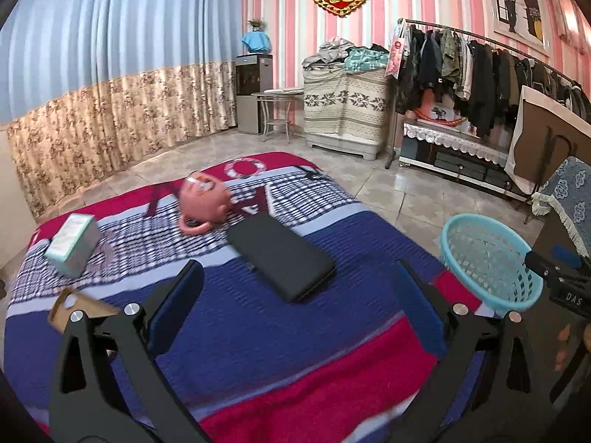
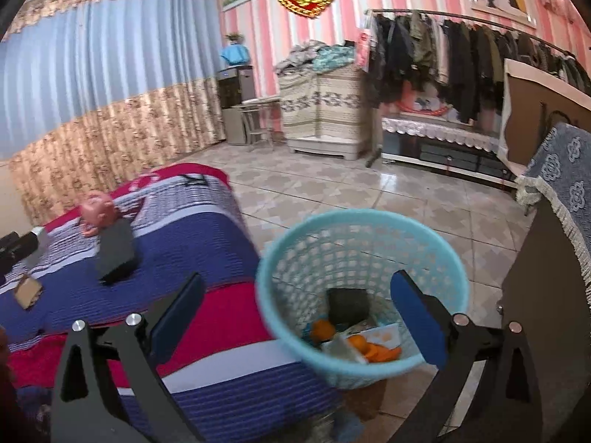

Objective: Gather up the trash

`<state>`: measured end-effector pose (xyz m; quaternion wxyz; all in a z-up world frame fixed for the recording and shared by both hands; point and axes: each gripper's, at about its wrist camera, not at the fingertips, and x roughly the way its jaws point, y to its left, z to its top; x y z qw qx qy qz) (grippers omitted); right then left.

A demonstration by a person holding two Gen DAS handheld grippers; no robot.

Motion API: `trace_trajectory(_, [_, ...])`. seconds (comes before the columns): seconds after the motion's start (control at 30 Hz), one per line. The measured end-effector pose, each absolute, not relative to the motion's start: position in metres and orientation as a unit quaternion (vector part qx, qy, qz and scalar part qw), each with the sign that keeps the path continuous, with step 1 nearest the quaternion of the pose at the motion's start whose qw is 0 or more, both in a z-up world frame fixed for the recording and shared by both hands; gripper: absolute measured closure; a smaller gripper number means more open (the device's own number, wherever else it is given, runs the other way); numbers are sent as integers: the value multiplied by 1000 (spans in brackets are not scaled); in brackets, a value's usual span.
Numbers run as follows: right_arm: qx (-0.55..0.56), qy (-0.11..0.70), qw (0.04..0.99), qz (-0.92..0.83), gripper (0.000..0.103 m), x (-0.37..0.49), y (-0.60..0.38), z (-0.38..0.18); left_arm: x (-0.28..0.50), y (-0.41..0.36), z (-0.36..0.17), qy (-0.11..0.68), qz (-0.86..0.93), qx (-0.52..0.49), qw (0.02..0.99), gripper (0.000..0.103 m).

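Right tool: jaws spread wide, nothing between the pads; it hangs over the near rim of the basket.
Left tool: jaws spread wide and empty, above the bed.
Basket: light blue, latticed, on the tiled floor just beside the bed's right edge; in the left view it shows at the far right.
Trash in basket: orange peel, a dark wad, bits of paper and packaging, all lying at the bottom.
Bed: covered by a red, blue and white striped blanket.
Card scrap: brown, on the bed, partly hidden behind the left tool's left finger.
Case: black, flat, lying mid-bed beyond the left tool.
Box: pale green, towards the bed's left side.
Pot: pink, round, on its side just past the case.
Background: blue and floral curtains, striped pink wall, a rail of dark clothes.
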<state>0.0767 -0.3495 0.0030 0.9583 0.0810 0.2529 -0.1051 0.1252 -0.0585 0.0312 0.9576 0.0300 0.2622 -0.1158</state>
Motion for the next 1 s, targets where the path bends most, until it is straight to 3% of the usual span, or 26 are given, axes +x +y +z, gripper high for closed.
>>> trace_trajectory(0.37, [66, 238, 968, -37, 5, 43, -274, 15, 48, -18, 28, 238, -49, 22, 970, 6])
trace_trajectory(1.0, [6, 215, 977, 1, 5, -6, -198, 22, -18, 7, 18, 197, -41, 33, 979, 6])
